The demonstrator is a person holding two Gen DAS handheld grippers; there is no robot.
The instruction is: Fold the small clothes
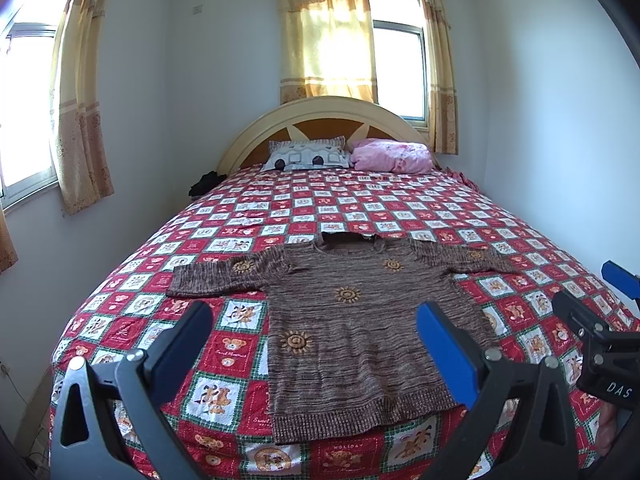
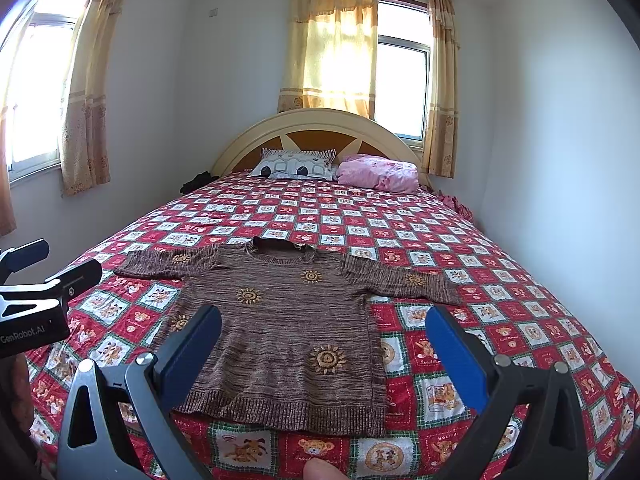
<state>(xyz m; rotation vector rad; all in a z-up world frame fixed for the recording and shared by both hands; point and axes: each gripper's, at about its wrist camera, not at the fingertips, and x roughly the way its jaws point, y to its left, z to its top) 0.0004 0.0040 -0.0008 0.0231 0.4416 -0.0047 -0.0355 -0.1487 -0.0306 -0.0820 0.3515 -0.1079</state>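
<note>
Both grippers' fingers apart, empty; sweater (image 1: 352, 320) hem partly hidden behind fingers (image 1: 444, 344).

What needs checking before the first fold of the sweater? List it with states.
1. Sweater flat on bed: ok.
2. Both sleeves spread out: ok.
3. Left gripper open, holding nothing: ok.
4. Right gripper open, holding nothing: ok.
5. Hem straight: not ok, its left corner is bunched.
6. Grippers touching the sweater: cannot tell.
</note>
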